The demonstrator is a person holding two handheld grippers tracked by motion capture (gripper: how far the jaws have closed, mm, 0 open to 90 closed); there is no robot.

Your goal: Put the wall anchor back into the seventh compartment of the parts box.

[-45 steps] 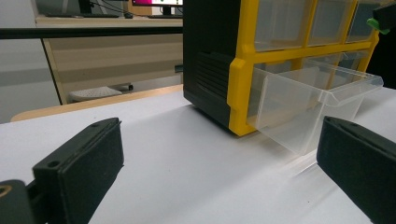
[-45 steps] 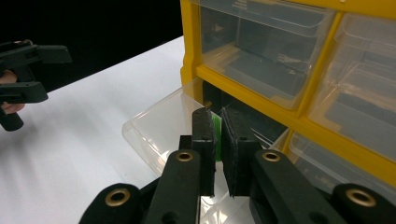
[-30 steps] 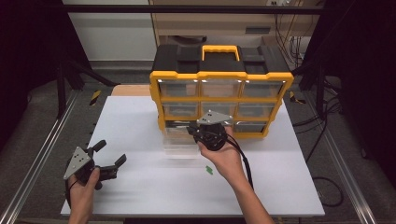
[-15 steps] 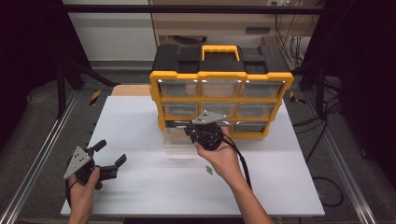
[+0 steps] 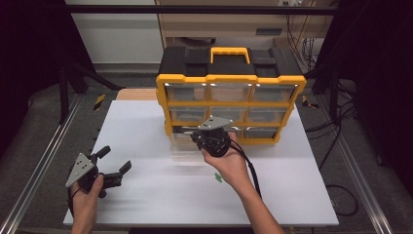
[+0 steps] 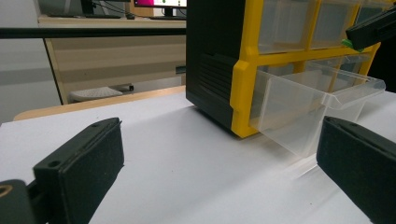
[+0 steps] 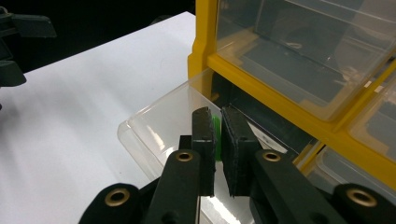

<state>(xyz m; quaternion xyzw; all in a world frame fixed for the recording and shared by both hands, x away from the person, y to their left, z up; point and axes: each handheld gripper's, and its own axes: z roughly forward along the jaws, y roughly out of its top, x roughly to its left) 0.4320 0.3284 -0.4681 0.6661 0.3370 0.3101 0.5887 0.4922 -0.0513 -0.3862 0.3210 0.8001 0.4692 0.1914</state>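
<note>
Desk: white desk (image 5: 146, 126) is carrying a yellow organizer (image 5: 229, 92).
Right gripper (image 7: 215, 140): jaws are clenching a small green piece (image 7: 215, 133), hanging over the pulled-out clear drawer (image 7: 159, 121).
Left gripper (image 5: 114, 165): jaws are gaping, idling well off to the side.
Risk: releasing too near the drawer's front lip could be sending it onto the desk, where another green bit (image 5: 218, 177) is lying.

— Any obstruction on the table (image 5: 146, 126)?
— The organiser (image 5: 229, 92) blocks the far middle; its pulled-out drawer (image 5: 187, 148) juts forward.
— Free room?
— Open white surface left, right and near side.
</note>
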